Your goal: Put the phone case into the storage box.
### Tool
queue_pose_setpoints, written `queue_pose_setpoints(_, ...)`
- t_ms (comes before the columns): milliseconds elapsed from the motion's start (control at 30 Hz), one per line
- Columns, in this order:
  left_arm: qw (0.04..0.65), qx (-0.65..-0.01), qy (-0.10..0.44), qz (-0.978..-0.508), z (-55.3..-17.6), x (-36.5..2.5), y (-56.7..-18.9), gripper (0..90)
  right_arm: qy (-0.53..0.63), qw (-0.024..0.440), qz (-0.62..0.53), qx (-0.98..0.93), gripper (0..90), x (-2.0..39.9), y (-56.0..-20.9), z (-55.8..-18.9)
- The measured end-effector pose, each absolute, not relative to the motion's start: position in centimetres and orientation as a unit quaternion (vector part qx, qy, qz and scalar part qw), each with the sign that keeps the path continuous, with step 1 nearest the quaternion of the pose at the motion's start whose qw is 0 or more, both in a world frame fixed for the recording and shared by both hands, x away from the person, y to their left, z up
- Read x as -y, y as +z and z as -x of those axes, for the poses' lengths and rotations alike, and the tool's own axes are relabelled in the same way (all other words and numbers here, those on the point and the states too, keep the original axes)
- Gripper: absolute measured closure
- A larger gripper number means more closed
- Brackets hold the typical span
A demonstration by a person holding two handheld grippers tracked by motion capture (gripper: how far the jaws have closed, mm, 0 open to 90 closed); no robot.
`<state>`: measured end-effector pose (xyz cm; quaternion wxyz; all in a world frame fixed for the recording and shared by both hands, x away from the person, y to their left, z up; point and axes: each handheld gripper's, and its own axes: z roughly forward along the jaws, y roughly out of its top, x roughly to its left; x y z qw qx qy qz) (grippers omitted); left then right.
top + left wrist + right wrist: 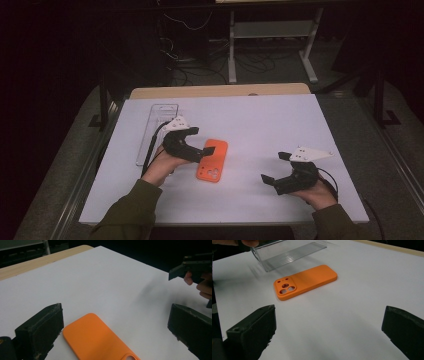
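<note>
Left tongs [199, 140] spread wide over orange phone case [212, 160], right tongs [275, 166] released, idle — slick surface [280, 120], case could skid when pinched.

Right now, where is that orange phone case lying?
In the high view, the orange phone case lies flat on the white table, left of centre, just beside the left gripper, with a clear tray farther left.
</note>
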<state>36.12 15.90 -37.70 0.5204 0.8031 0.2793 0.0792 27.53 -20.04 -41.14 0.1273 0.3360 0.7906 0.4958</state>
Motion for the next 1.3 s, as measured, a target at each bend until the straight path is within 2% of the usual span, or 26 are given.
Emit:
queue_pose_setpoints(867, 0.523, -0.281, 0.105, -0.798, -39.2, -14.0, -37.5, 0.0, 0.498, 0.128, -0.336, -0.789, 0.0, 20.1, -41.2, -27.6)
queue_pose_setpoints(1100, 0.506, -0.300, 0.121, -0.800, -39.7, -14.1, -37.8, 7.4, 0.497, 0.126, -0.338, -0.789, 0.0, 20.2, -41.2, -27.6)
queue_pose_setpoints(1267, 0.485, -0.325, 0.136, -0.800, -39.9, -14.2, -38.1, 19.4, 0.498, 0.126, -0.338, -0.788, 0.0, 20.2, -41.2, -27.6)
queue_pose_setpoints(1300, 0.479, -0.332, 0.140, -0.800, -40.0, -14.2, -38.2, 19.4, 0.498, 0.126, -0.338, -0.788, 0.0, 20.2, -41.2, -27.6)
